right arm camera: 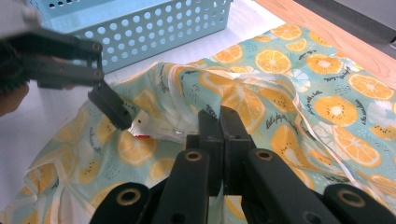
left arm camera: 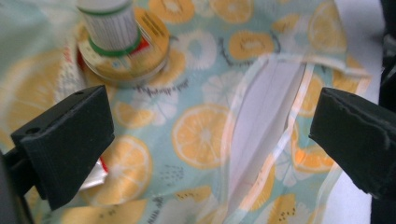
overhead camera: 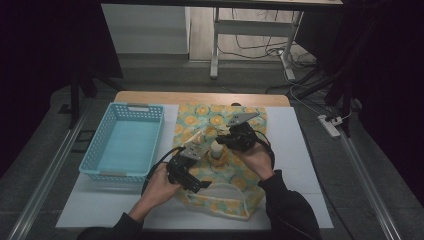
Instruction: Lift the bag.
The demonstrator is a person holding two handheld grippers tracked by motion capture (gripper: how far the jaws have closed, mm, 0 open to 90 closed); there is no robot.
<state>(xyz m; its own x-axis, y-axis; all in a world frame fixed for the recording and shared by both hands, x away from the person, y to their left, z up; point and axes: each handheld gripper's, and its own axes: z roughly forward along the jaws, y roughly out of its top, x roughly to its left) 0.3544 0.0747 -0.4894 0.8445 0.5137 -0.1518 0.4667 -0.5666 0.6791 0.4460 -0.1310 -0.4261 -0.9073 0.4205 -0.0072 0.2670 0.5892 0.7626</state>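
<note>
An orange-slice print cloth bag [overhead camera: 200,114] [left arm camera: 252,42] [right arm camera: 327,107] lies on the white mat. Among its folds a white bottle [overhead camera: 216,148] [left arm camera: 109,23] with a green band stands on a round yellow-labelled tin [left arm camera: 152,44]. Whether they sit inside the bag I cannot tell. My left gripper [overhead camera: 200,167] [left arm camera: 210,135] hovers open over the fabric, nothing between its jaws. One of its fingers [right arm camera: 112,105] touches a red and white packet [right arm camera: 142,125] [left arm camera: 93,176]. My right gripper [overhead camera: 226,141] [right arm camera: 223,126] is shut on a raised fold of the bag.
A light blue perforated basket [overhead camera: 135,106] [right arm camera: 154,32] stands to the left of the bag on the mat [overhead camera: 300,150]. The wooden table edge [overhead camera: 200,97] runs behind. Desk legs and cables are on the floor beyond.
</note>
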